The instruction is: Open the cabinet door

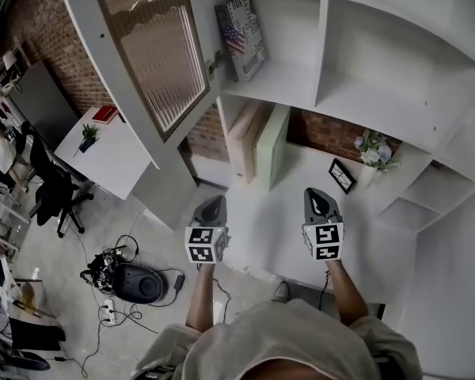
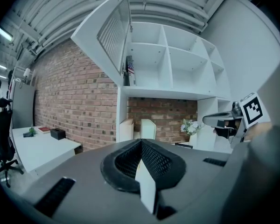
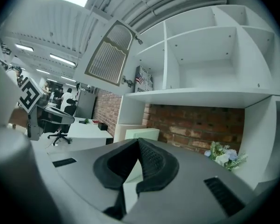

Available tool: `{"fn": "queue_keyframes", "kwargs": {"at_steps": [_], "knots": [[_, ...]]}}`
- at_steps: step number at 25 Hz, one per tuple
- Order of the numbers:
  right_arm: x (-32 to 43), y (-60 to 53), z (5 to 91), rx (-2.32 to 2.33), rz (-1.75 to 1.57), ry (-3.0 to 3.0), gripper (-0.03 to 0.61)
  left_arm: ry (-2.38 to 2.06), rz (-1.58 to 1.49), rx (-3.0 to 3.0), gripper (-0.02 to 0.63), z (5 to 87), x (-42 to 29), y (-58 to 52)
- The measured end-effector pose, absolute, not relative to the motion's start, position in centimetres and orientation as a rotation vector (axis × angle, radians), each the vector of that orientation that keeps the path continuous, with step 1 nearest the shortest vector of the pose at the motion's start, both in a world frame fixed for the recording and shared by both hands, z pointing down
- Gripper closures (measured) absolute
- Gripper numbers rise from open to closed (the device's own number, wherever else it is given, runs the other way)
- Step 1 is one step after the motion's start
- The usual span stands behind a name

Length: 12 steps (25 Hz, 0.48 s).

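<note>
The white cabinet door (image 1: 150, 46) with its ribbed glass panel stands swung wide out to the left of the open shelf unit (image 1: 317, 93). It shows high up in the left gripper view (image 2: 114, 31) and in the right gripper view (image 3: 107, 55). My left gripper (image 1: 214, 204) and right gripper (image 1: 317, 196) hang side by side low over the white counter (image 1: 261, 236), well below the door and apart from it. Both are shut with nothing between the jaws. The left gripper's jaws (image 2: 141, 141) meet at a point, and so do the right gripper's (image 3: 139, 141).
A flag-covered book (image 1: 241, 34) leans in the shelf behind the door. Pale file boxes (image 1: 257, 141), a flower vase (image 1: 374, 153) and a small picture frame (image 1: 342, 175) stand on the counter. To the left are a white desk (image 1: 103, 153), an office chair (image 1: 55, 192) and floor cables (image 1: 134, 282).
</note>
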State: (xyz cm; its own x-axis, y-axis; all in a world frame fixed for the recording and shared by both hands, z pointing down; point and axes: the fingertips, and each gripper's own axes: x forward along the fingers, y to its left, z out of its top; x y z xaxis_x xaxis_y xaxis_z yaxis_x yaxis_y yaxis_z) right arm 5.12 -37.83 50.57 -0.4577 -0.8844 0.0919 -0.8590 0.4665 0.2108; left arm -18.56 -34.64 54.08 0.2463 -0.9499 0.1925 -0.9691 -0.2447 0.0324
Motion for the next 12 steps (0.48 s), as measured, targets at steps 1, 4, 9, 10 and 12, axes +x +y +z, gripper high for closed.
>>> {"fn": "queue_keyframes", "kwargs": {"at_steps": [1, 4, 9, 10, 12], "knots": [[5.6, -37.7, 50.7, 1.528, -0.198, -2.518, 0.566, -1.828, 0.202, 2.363, 0.588, 54.2, -18.4, -34.7], [6.5, -37.4, 51.2, 1.549, -0.18, -2.507, 0.566, -1.821, 0.2, 2.365, 0.588, 54.3, -18.1, -34.8], [6.6, -37.0, 52.0, 1.542, -0.163, -2.496, 0.566, -1.82, 0.205, 2.363, 0.588, 54.6, -17.9, -34.8], [6.6, -36.9, 52.1, 1.54, -0.159, -2.496, 0.566, -1.819, 0.205, 2.365, 0.588, 54.5, -17.8, -34.7], [6.4, -36.8, 52.3, 1.535, -0.155, -2.498, 0.566, -1.819, 0.205, 2.364, 0.588, 54.6, -17.7, -34.6]]}}
